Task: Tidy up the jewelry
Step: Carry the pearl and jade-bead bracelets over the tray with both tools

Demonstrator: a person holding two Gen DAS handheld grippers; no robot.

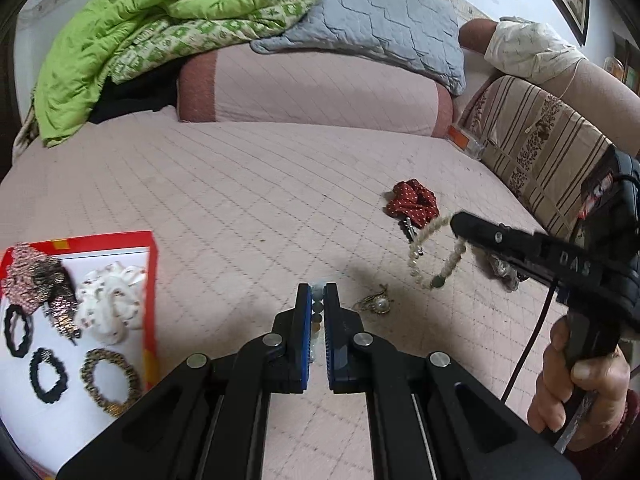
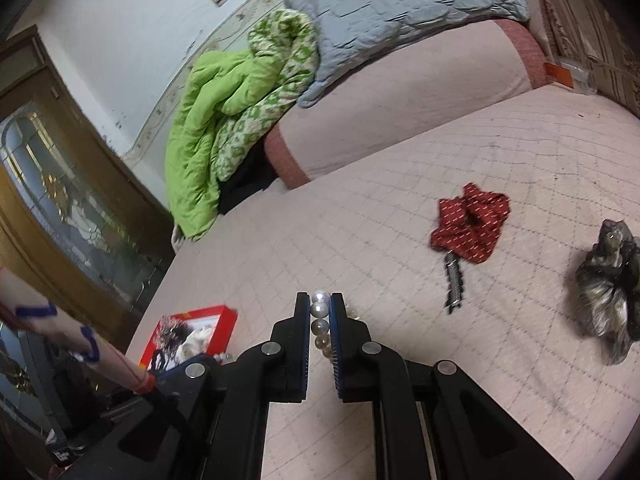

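In the left wrist view my left gripper is shut on a string of pale green beads above the pink bedspread. To its right, my right gripper holds up a pearl bracelet that hangs in a loop. The right wrist view shows that gripper shut on the pearl bracelet, with pearls lined up between the pads. A red-rimmed tray at the left holds several scrunchies and hair ties. The same tray lies far left in the right wrist view.
On the quilted bedspread lie a red dotted scrunchie, a black hair clip, a dark mottled scrunchie and a pearl brooch. A green quilt, a grey pillow and a bolster sit behind.
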